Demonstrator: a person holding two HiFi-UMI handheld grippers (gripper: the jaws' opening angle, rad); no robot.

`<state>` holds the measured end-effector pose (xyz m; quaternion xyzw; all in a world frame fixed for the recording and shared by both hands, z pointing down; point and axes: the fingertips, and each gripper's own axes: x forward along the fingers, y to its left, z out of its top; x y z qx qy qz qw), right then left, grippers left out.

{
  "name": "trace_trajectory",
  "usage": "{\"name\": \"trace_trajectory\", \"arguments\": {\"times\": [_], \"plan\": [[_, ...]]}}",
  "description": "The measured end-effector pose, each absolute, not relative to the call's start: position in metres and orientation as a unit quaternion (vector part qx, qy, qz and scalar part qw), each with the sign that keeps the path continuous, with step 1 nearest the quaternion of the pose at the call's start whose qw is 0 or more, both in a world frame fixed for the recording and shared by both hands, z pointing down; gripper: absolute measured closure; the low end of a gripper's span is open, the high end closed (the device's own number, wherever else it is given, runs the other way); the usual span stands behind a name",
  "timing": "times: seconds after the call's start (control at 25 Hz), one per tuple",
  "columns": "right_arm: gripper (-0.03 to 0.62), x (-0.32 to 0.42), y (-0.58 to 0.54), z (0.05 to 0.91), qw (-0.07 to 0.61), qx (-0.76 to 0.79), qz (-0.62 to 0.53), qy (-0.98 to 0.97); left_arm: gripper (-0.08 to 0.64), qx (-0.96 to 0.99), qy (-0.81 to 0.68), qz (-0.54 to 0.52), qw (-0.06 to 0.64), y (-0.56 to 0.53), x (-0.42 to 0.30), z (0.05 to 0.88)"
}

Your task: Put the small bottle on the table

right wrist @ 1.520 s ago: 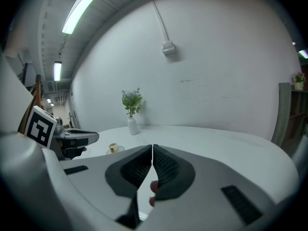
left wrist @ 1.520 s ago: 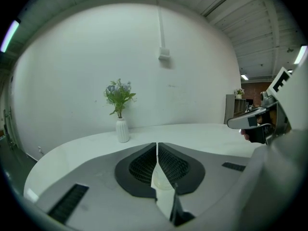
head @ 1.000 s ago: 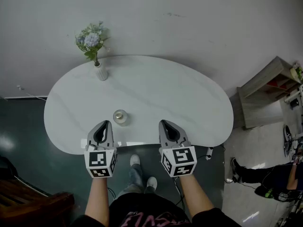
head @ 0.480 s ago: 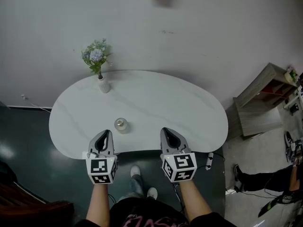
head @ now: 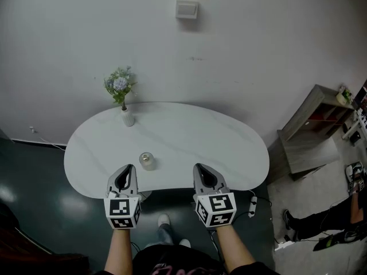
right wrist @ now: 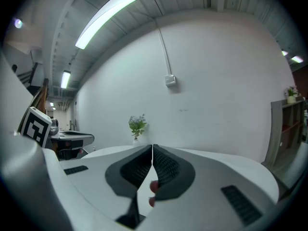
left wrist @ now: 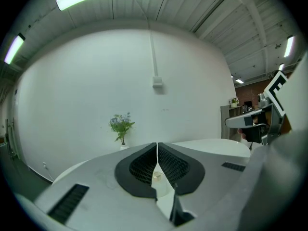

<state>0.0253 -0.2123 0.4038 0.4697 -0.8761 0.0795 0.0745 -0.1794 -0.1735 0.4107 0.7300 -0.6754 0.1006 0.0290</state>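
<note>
White plaster wall backs a pale, oval stone-look bench (head: 189, 133) that stands on a dark floor. At its far left end a small white vase of blue and green flowers (head: 122, 99) stands upright. A square white wall box (head: 187, 8) sits high above it, and a wooden shelf unit (head: 312, 128) stands off to the right.

The small, round clear-glass bottle (head: 147, 160) stands upright on the bench, near the front edge and left of centre. The left gripper (head: 127, 168) hangs just short of it, not touching. Its dark ribbed fingers (left wrist: 139, 167) are pressed together with nothing between them. The right gripper (head: 199, 168) is level with it, well to the bottle's right. Its fingers (right wrist: 166, 170) are likewise closed and empty.
</note>
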Motion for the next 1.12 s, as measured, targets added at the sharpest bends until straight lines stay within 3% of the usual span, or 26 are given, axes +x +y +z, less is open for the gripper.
{"name": "trace_trajectory", "arguments": {"times": [1.12], "plan": [[0.525, 0.049, -0.157, 0.375, 0.057, 0.460, 0.048, -0.885, 0.546, 0.727, -0.681, 0.086, 0.001, -0.109, -0.157, 0.375]]}}
